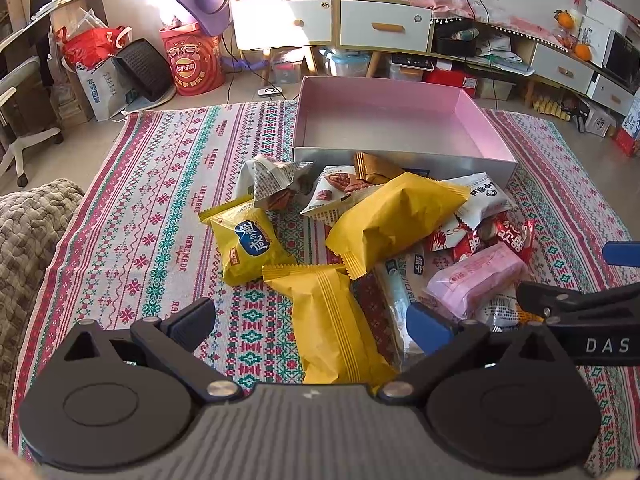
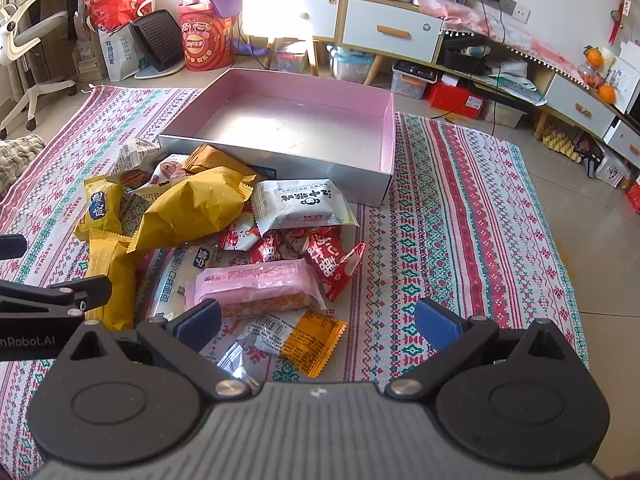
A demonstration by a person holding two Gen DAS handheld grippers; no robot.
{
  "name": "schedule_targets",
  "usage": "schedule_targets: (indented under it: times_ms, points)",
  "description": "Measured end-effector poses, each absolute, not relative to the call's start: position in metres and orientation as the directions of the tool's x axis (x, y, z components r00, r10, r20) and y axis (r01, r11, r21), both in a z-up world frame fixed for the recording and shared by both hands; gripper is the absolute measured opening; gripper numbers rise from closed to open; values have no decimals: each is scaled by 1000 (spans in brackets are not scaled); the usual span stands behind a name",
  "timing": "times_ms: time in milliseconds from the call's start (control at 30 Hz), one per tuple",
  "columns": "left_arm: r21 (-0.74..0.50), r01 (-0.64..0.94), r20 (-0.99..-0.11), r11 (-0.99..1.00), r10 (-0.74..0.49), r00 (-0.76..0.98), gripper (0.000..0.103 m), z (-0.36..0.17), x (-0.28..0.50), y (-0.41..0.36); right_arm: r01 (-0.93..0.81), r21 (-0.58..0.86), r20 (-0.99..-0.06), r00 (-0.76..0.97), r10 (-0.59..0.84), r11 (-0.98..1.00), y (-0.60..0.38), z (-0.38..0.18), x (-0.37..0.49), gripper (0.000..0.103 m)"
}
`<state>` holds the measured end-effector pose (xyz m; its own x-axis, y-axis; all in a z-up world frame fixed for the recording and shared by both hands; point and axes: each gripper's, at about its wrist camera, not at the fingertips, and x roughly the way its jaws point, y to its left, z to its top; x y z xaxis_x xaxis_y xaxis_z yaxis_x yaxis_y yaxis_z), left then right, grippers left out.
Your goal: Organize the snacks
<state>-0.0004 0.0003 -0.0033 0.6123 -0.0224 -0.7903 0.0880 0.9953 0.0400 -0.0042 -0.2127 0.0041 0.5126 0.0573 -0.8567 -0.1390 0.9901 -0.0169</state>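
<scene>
Both the left claw (image 1: 310,322) and right claw (image 2: 318,322) gape wide, holding nothing, over snack packets (image 2: 256,288) heaped before the pink box (image 2: 384,140).

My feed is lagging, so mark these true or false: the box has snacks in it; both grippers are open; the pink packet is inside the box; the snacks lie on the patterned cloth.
1. The box has snacks in it. False: it is empty.
2. Both grippers are open. True: left gripper and right gripper hold nothing.
3. The pink packet is inside the box. False: it lies in the pile outside.
4. The snacks lie on the patterned cloth. True.
</scene>
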Motion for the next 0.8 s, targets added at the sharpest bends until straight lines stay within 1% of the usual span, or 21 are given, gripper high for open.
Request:
schedule_targets:
  times_ms: [433,633,800]
  points:
    - [41,88,-790,995,-22,612,103,-3,0,0,-141,-23,-857,512,53,990,-211,4,-3,103]
    - [74,91,-782,993,1,624,103,-3,4,7,-144,-32,-853,520,48,989,-216,6,1,103]
    - [49,158,-788,986,-59,613,103,-6,9,17,-141,-21,-875,481,50,990,-228,1,9,103]
